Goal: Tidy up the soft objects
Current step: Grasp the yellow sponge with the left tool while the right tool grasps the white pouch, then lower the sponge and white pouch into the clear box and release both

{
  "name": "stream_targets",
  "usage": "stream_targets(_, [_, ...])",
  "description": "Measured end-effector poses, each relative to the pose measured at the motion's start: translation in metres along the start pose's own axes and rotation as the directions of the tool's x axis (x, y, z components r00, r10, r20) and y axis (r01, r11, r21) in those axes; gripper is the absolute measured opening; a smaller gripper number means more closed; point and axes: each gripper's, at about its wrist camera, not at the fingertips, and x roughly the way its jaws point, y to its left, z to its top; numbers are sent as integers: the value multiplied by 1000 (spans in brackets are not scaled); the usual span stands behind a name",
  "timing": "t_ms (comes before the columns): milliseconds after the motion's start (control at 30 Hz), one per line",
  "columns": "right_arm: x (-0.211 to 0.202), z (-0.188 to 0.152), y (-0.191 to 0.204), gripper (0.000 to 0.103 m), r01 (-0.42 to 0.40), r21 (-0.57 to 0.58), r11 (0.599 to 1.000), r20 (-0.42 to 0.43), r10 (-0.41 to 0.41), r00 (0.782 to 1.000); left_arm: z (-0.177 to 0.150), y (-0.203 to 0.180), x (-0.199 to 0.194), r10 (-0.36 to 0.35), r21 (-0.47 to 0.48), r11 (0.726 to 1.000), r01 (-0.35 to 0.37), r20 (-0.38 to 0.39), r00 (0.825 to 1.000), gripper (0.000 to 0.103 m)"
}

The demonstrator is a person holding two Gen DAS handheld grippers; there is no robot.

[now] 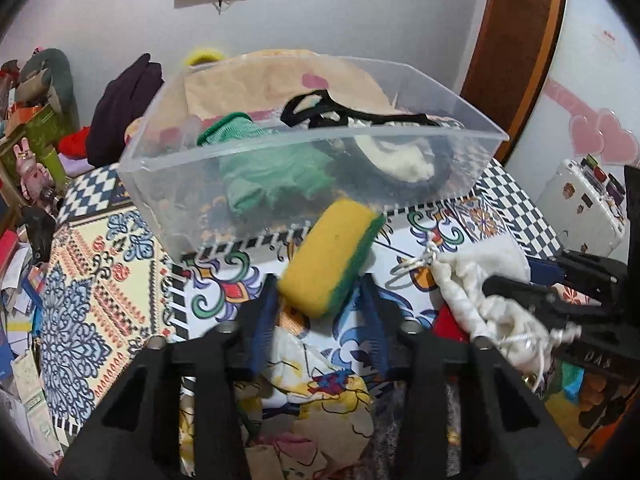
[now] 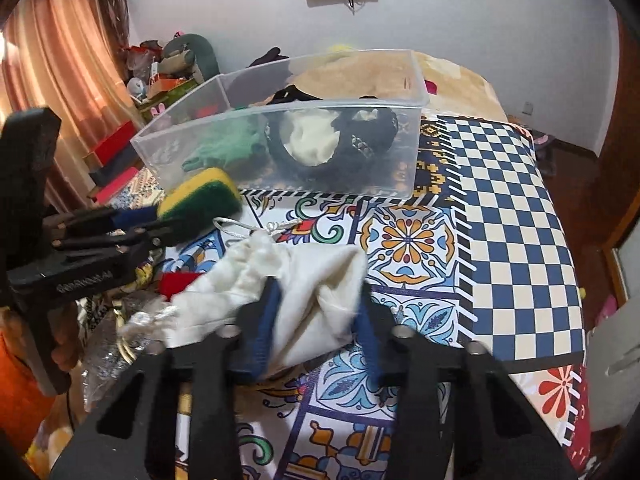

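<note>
Right wrist view, white pouch (image 2: pixel 316 300) between fingers (image 2: pixel 260 320), checkered cloth (image 2: pixel 512 240)

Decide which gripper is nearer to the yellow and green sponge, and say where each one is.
Left. The left gripper holds the sponge between its fingers, in front of the clear bin. The right gripper is off to the sponge's right, closed around the white pouch.
</note>
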Motion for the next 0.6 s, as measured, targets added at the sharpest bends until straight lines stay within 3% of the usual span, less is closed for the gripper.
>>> stream_targets(133, [-8,1,-2,18,1,8,1000,28,-1,1000,-3,0,-2,-6,-5,1000,6,14,1000,30])
stream_targets(600, [-57,30,4,17,-3,-23,1000,195,8,981,3,5,-61,4,-6,1000,-3,141,990,29])
